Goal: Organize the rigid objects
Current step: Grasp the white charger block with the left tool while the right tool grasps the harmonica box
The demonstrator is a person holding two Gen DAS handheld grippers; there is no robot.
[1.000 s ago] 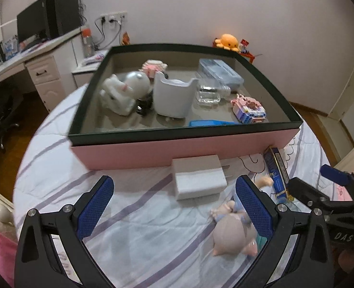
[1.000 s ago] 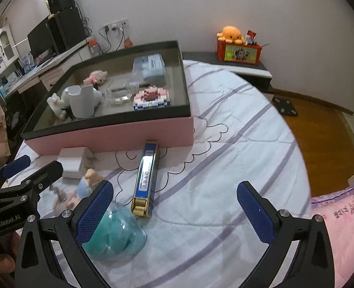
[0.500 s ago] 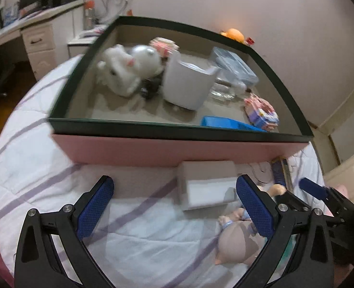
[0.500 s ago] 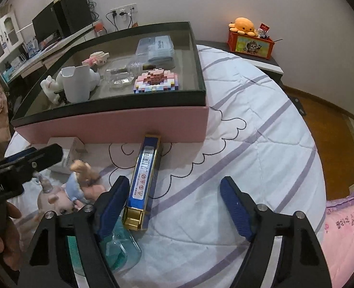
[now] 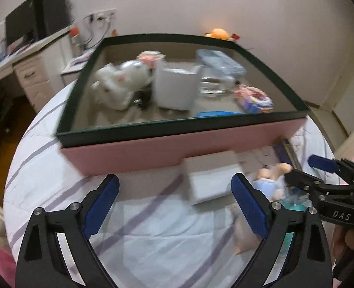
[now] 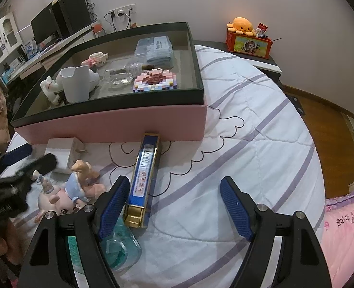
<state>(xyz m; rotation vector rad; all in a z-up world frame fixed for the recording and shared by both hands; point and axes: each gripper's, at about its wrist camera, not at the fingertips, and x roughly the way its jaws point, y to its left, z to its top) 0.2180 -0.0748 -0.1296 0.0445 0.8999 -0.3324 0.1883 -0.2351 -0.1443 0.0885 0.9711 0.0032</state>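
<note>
Blue-and-gold long box [image 6: 144,175], flat on quilt [image 6: 249,124], touching pink tray [image 6: 119,124]

1. White capitals "DAS" stand on the black frame of the right hand-held gripper [image 5: 321,172], seen at the right edge of the left wrist view.
2. White lettering runs along the black frame of the left hand-held gripper [image 6: 21,160] in the right wrist view; it lies upside down and blurred and cannot be made out.
3. The long blue and gold box [image 6: 144,175] on the bed carries a white label with small red round signs and fine print, too small to read.
4. The pink quilt [image 6: 345,225] bears dark embroidered script, of which no word can be read for sure.
</note>
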